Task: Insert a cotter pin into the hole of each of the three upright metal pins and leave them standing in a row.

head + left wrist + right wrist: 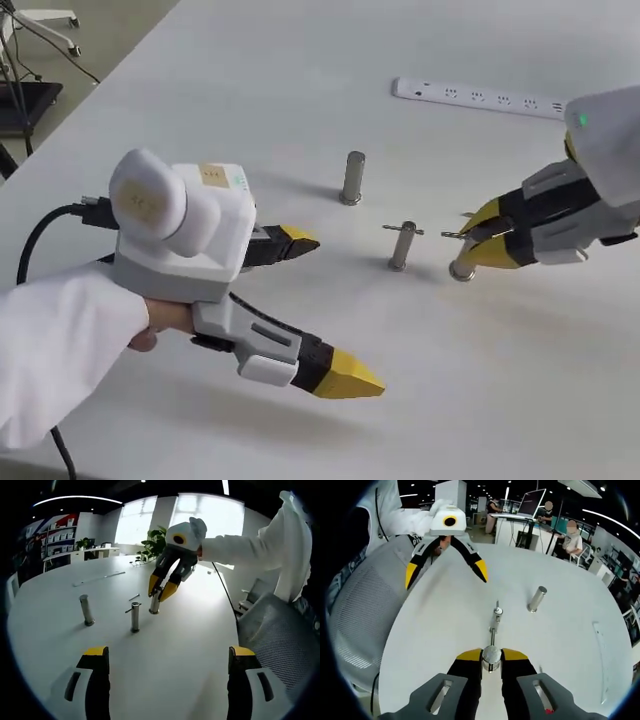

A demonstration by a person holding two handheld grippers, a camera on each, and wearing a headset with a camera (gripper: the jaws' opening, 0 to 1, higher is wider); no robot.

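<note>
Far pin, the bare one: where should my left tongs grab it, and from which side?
Grip the far pin mid-shaft, level, from the side of the left tongs: it stands upright, with bare table there and the middle pin on the other side.

Three upright metal pins (403,245), one between the fingertips of the right gripper (478,235), two beyond them, three cotter pins (403,229), one at those fingertips, one through the middle pin, one loose just past, one power strip (478,99).
</note>
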